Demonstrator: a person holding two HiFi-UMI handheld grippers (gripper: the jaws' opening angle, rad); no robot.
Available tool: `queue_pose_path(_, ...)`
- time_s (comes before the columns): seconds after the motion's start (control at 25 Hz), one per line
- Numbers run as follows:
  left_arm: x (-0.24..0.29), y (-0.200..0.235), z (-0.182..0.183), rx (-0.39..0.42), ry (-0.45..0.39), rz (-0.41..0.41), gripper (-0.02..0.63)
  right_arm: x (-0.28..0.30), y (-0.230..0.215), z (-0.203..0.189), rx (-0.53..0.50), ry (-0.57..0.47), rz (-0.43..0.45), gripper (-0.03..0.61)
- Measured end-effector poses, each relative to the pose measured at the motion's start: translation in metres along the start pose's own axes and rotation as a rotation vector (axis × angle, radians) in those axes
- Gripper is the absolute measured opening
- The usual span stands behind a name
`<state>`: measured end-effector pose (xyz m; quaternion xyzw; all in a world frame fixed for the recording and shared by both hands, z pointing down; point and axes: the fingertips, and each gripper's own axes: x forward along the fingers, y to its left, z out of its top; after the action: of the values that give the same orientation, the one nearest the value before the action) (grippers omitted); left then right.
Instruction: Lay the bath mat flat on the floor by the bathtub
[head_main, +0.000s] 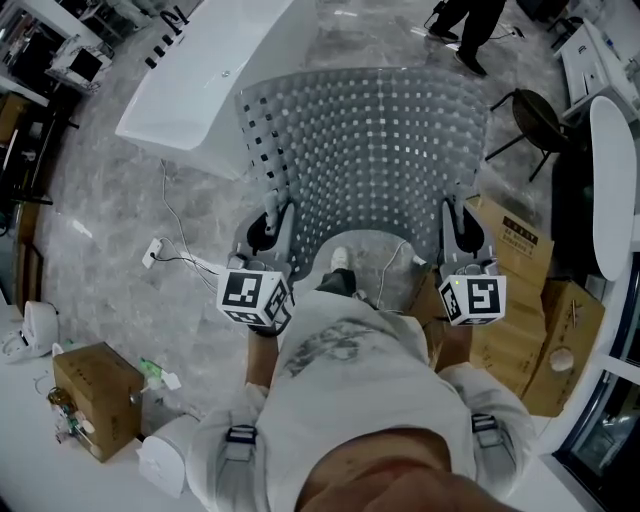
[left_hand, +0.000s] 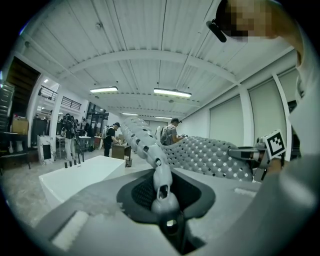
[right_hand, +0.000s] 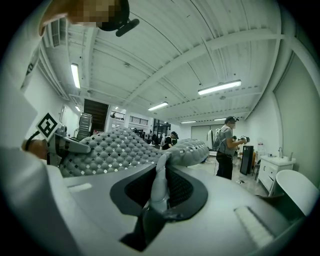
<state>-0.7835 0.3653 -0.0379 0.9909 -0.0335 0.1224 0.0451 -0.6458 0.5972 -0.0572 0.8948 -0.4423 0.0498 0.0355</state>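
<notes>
A grey perforated bath mat (head_main: 365, 150) hangs spread out in front of me above the marble floor, held up by its near edge. My left gripper (head_main: 272, 228) is shut on the mat's near left corner and my right gripper (head_main: 458, 230) on its near right corner. In the left gripper view, the mat's edge (left_hand: 155, 155) runs up from between the jaws of the left gripper (left_hand: 162, 200). In the right gripper view, the mat (right_hand: 120, 147) is pinched the same way by the right gripper (right_hand: 159, 197). The white bathtub (head_main: 200, 80) stands at the upper left, beside the mat's left edge.
Cardboard boxes (head_main: 520, 300) are stacked at the right, with another box (head_main: 95, 395) at the lower left. White cables and a plug (head_main: 155, 252) lie on the floor left of the mat. A black chair (head_main: 535, 115) and a person's legs (head_main: 470, 25) are beyond.
</notes>
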Motion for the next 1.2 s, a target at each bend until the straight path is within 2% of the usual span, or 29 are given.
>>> queue_pose_path(0.36, 0.072, 0.057, 0.027, -0.003, -0.005, -0.016, 0.060, 0.088, -0.016, 0.019, -0.020, 0.008, -0.010, 0.046)
queue_pose_path(0.64, 0.106, 0.092, 0.026, -0.012, 0.000, -0.041, 0.060, 0.134, -0.015, 0.011, -0.025, 0.019, -0.031, 0.048)
queue_pose_path(0.96, 0.155, 0.107, 0.031, -0.035, 0.017, -0.045, 0.060, 0.179, -0.041, 0.011, -0.039, 0.047, -0.022, 0.049)
queue_pose_path(1.2, 0.207, 0.116, 0.032, -0.050, 0.043, -0.013, 0.060, 0.228, -0.076, 0.002, -0.035, 0.068, 0.014, 0.051)
